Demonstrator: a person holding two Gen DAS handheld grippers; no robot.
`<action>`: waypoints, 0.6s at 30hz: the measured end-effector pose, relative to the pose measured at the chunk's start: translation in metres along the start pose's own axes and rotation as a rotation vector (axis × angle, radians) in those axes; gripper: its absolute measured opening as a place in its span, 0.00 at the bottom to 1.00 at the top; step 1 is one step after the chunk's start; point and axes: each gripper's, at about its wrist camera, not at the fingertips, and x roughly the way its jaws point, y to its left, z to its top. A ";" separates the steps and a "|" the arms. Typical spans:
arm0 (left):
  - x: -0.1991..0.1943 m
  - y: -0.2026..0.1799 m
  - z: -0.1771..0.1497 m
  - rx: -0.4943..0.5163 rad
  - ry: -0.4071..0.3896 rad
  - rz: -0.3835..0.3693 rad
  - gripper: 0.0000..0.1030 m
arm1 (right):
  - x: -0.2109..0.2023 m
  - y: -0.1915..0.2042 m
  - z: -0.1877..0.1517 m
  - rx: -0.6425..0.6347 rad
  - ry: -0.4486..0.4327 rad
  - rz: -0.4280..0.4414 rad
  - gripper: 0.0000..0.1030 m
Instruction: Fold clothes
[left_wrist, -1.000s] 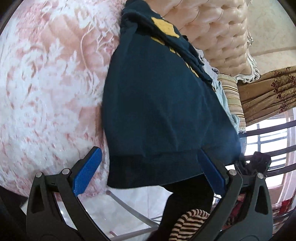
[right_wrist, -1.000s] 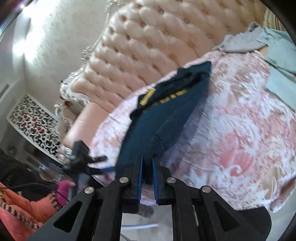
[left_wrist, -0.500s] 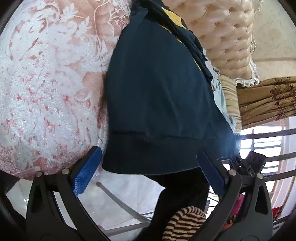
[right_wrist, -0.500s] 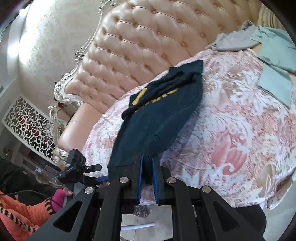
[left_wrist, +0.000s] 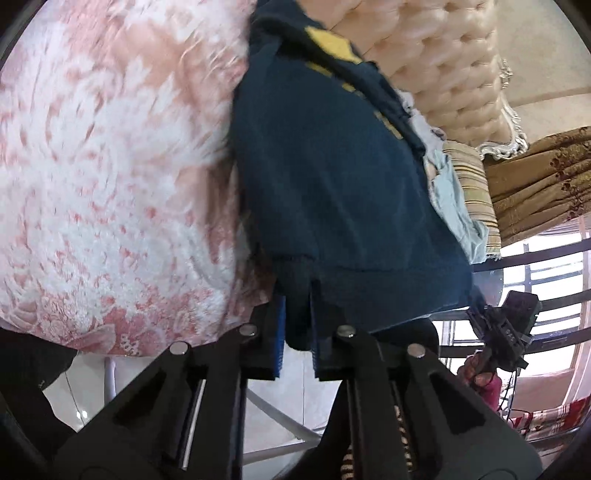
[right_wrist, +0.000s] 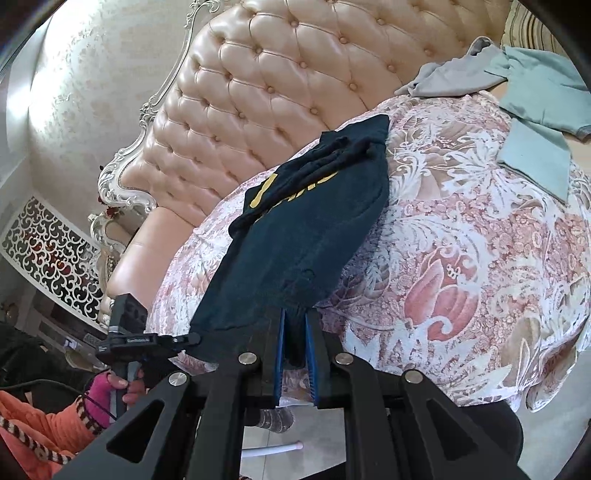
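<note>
A dark navy sweater (left_wrist: 332, 177) with yellow print lies lengthwise on the pink floral bedspread (left_wrist: 110, 166), its ribbed hem hanging over the near bed edge. My left gripper (left_wrist: 297, 325) is shut on one corner of the hem. My right gripper (right_wrist: 295, 339) is shut on the other hem corner of the sweater (right_wrist: 310, 229). The left gripper also shows in the right wrist view (right_wrist: 184, 338), and the right gripper in the left wrist view (left_wrist: 480, 314).
A tufted pink headboard (right_wrist: 280, 85) stands behind the sweater. Light green and grey garments (right_wrist: 535, 96) lie on the bedspread (right_wrist: 461, 258) at the far right. A striped pillow (left_wrist: 472, 192), brown curtains (left_wrist: 535, 184) and a barred window (left_wrist: 546, 266) are beyond the bed.
My left gripper was open below the hem; it has moved in and closed on the hem's left corner. The right gripper has stayed shut on its corner.
</note>
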 end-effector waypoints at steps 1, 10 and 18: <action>-0.003 -0.002 0.001 0.004 -0.006 -0.011 0.12 | 0.000 0.000 0.000 0.001 0.000 0.003 0.12; -0.030 -0.008 0.029 -0.024 -0.072 -0.160 0.12 | -0.005 0.010 0.004 -0.040 -0.029 -0.020 0.10; -0.055 -0.035 0.085 -0.011 -0.187 -0.266 0.12 | 0.002 0.025 0.076 -0.096 -0.109 0.006 0.10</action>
